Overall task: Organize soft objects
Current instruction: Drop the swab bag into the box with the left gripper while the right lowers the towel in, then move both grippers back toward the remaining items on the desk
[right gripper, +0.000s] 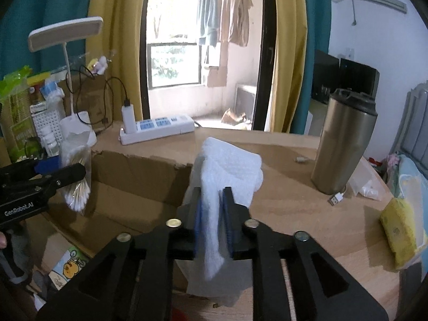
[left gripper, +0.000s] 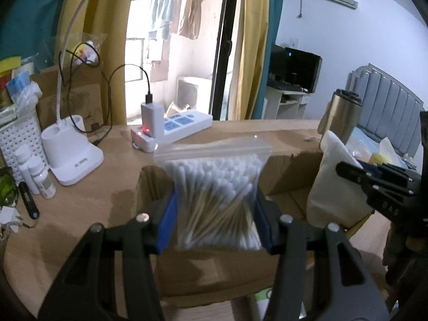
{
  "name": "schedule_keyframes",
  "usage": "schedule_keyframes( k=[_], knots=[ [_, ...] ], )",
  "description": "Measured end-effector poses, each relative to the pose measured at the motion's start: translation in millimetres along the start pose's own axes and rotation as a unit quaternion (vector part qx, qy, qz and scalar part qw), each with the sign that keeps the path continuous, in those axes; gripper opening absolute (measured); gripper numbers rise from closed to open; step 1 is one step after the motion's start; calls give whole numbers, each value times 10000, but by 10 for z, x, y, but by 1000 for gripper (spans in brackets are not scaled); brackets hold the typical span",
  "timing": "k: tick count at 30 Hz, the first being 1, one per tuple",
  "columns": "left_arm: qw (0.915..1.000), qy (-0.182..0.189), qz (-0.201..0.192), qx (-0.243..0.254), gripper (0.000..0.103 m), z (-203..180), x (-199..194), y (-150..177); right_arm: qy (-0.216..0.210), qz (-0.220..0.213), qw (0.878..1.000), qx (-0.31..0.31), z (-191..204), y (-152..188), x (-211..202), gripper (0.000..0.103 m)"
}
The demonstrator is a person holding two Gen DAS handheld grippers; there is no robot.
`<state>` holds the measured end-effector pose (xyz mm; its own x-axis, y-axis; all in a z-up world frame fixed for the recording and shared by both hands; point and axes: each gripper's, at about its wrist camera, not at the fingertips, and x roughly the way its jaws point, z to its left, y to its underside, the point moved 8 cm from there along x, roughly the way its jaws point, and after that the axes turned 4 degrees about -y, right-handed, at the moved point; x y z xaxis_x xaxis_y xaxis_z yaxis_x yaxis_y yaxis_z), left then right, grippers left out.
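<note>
The left claw (left gripper: 215, 214) is clamping a clear zip bag of cotton swabs (left gripper: 214, 190) between its blue pads, narrowed onto the bag's 2 sides, and is holding it upright above the open cardboard box (left gripper: 291, 168) that is sitting on the wooden worktop (left gripper: 88, 206). The bag is hanging over the box's near left part, not yet resting inside as far as these views show.

The right claw (right gripper: 212, 222) is carrying a white folded cloth (right gripper: 230, 168), possibly a towel or a sock. The cloth is draping between the 2 pads, which are standing only slightly apart; whether they are pressing firmly or loosening on it I cannot tell. It is hovering at the right end of the cardboard box, over the box's torn rim and the bare worktop beside it.

Judging by this, the task is in mid-course: 2 soft items are lifted and are arriving at the box, but neither is set down. The box floor that is showing looks bare. Still lying outside it are a yellow pack of tissues (right gripper: 398, 238) at the worktop's right edge and a small clear plastic bag (right gripper: 366, 184) beside the steel tumbler (right gripper: 345, 141), which may need collecting afterwards.
</note>
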<state>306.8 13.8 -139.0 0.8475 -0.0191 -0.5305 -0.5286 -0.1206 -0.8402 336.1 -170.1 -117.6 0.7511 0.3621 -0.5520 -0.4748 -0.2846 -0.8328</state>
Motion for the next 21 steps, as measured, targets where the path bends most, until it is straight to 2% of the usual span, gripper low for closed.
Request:
schedule_keyframes(
  k=[1, 4, 6, 10, 13, 15, 21],
  knots=[
    [10000, 29, 29, 10, 54, -8, 9, 9, 10, 27, 10000, 13, -9, 10, 7, 30],
    [9998, 127, 92, 105, 60, -59, 19, 21, 80, 38, 10000, 19, -13, 11, 5, 35],
    [9997, 193, -1, 158, 72, -98, -25, 4, 114, -21, 9999, -17, 0, -7, -24, 42],
    [9990, 344, -242, 138, 78, -133, -165, -62, 178, -113, 9998, -44, -2, -45, -82, 49],
    [9984, 421, -388, 22, 82, -113, -290, -121, 230, -210, 9995, -11, -28, -82, -156, 52],
    [9979, 452, -455, -10, 89, -107, -364, -159, 248, -292, 9993, 18, -31, -106, -220, 53],
    [9971, 402, -625, -188, 90, -54, -605, -202, 300, -418, 9987, -21, 13, -119, -410, 55]
  ],
)
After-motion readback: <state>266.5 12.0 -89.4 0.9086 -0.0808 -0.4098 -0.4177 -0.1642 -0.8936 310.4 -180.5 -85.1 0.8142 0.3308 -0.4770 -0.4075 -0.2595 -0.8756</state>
